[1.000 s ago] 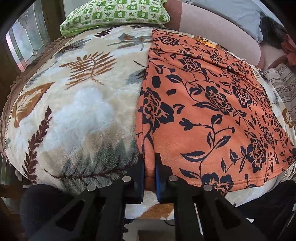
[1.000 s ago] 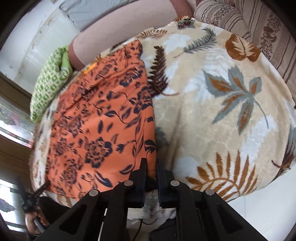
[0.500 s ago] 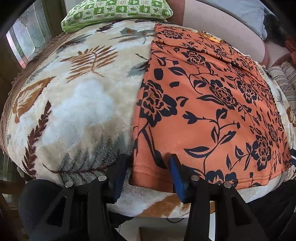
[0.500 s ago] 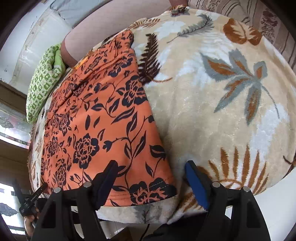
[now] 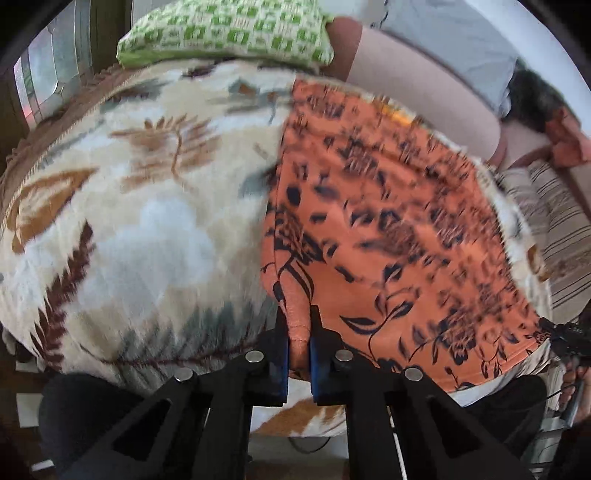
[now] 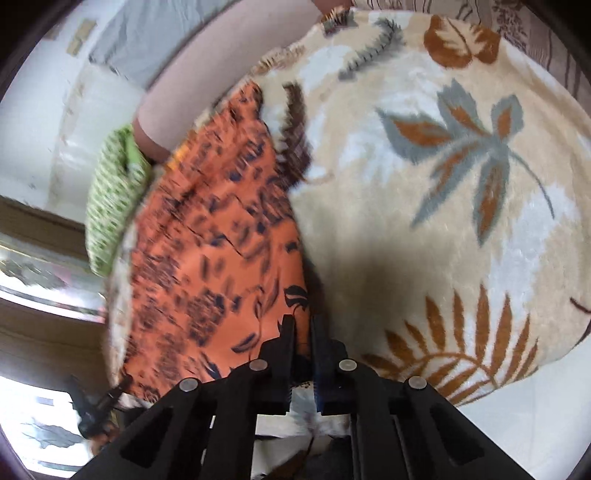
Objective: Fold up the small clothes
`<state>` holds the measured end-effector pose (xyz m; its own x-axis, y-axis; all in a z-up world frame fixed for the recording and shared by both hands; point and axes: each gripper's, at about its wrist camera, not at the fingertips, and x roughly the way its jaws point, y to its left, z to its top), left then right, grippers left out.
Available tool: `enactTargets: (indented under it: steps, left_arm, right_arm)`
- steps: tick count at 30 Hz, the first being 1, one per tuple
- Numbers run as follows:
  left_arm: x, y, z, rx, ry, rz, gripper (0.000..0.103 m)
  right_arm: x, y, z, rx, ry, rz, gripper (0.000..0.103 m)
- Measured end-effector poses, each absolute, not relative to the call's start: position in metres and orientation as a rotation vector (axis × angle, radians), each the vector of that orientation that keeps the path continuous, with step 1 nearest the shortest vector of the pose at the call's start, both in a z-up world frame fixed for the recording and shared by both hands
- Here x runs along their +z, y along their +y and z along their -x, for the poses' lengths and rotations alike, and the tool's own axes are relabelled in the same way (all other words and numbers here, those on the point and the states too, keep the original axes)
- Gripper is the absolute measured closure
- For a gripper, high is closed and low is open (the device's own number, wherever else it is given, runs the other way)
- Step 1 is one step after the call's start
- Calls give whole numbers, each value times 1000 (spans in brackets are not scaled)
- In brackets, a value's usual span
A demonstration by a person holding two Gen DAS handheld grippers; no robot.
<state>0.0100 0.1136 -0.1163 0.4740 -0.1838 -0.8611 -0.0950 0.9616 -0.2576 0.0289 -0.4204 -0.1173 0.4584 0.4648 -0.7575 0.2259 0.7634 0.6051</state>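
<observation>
An orange garment with dark flowers (image 5: 388,229) lies flat on a plush leaf-patterned blanket (image 5: 129,221). My left gripper (image 5: 298,332) has its jaws closing, and the blue pads pinch a raised fold of the garment's near left hem corner. In the right wrist view the same garment (image 6: 214,258) fills the left half, blurred by motion. My right gripper (image 6: 303,332) also has its jaws closing, with the near right hem corner squeezed between the pads. A dark shadow falls on the blanket (image 6: 443,221) just beyond it.
A green-checked pillow (image 5: 229,33) lies at the blanket's far left edge. A person (image 5: 424,92) in pink and grey lies along the far side. Striped bedding (image 5: 554,229) sits at the right. A window (image 5: 44,74) is at far left. The blanket's near edge drops off below the grippers.
Both grippers were shut on the hem, opened wide over it half a second ago, and have now closed on the near corners again. The left corner is bunched up into a fold.
</observation>
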Motion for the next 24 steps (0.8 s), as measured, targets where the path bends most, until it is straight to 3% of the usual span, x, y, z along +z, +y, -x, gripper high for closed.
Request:
enactTargets:
  steps: [12,20,23,24]
  left_arm:
    - [-99,113,-21,-115,1059,312,95]
    - [-103,101,-33,-132,1070,258,95]
    - [-101,105,-33,-131,1059,274,95]
    - [-99,106,-33,-133,1053,285,95]
  right_arm:
    - [-118,-427,-33,211,1071,-819,96]
    - [-115,-412,-53,167,1199,-532,90]
    - [-127,-409,-51,172,1291,-543,63]
    - [-127,-405,-48,172,1296,-512,39]
